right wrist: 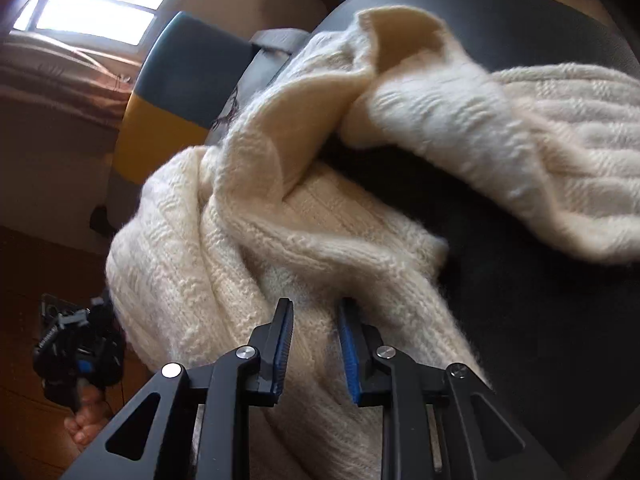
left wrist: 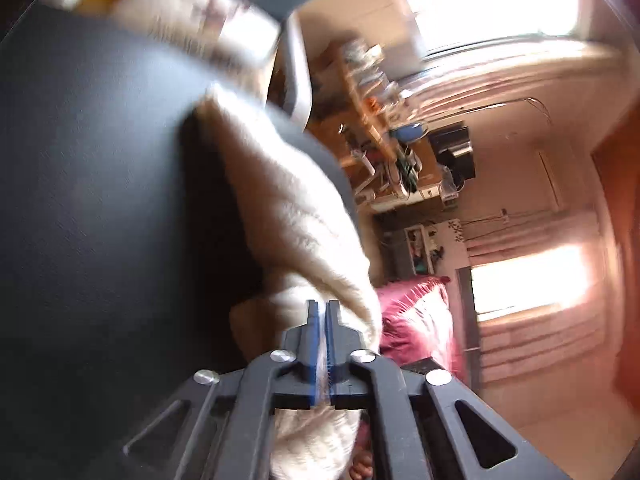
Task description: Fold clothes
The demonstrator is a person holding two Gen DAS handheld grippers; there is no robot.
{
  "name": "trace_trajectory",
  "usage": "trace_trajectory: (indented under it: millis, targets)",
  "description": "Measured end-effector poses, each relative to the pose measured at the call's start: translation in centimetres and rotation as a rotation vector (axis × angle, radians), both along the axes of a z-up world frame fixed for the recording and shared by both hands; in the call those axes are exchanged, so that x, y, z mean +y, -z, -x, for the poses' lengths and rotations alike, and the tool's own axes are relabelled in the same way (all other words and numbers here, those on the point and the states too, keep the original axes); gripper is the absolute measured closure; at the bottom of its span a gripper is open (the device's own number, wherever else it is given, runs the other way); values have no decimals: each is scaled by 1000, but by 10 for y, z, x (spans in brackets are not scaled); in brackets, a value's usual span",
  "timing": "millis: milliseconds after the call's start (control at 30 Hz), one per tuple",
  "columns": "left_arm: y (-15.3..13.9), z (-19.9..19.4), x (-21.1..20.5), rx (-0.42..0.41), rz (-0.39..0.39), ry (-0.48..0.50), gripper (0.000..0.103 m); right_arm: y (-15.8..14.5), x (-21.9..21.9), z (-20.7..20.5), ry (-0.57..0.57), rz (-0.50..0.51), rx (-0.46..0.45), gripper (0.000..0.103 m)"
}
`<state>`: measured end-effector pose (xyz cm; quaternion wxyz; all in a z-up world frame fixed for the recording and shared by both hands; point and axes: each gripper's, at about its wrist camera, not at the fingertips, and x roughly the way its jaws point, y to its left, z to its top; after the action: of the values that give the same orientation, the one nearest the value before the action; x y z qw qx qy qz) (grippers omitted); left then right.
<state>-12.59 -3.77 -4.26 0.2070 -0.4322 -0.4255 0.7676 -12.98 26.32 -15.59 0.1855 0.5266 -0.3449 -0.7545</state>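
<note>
Your left gripper (left wrist: pixel 323 308) is clamped on a fold of the cream knit sweater (left wrist: pixel 296 216), blue pads pressed together with a thin sliver of fabric between them. In the left wrist view the sweater stretches away from the jaws across the dark round table (left wrist: pixel 92 200) toward its far edge; this view is blurred. A pink cloth (left wrist: pixel 416 320) sits right of the gripper, off the table. Your right gripper (right wrist: pixel 314 312) has its 2 fingers apart, with sweater fabric lying between them; cannot tell if the pads touch it. In the right wrist view the sweater (right wrist: pixel 280 220) is bunched over the table's (right wrist: pixel 540 320) left edge, 1 part flopped across the far right. The left gripper (right wrist: pixel 76 352) shows low at the left, a hand (right wrist: pixel 86 420) under it
</note>
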Motion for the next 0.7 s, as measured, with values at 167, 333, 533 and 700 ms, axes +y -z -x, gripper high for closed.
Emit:
trace_trajectory:
  millis: [167, 333, 533, 700]
  targets:
    - [-48, -52, -40, 114, 170, -12, 103, -2, -44, -19, -19, -76, 81, 80]
    - [13, -101, -96, 13, 198, -48, 101, -30, -71, -31, 27, -280, 113, 79]
    - [123, -173, -161, -190, 171, -154, 98, -91, -163, -57, -172, -425, 349, 65]
    - [148, -214, -197, -245, 104, -223, 94, -67, -213, -85, -294, -563, 326, 54]
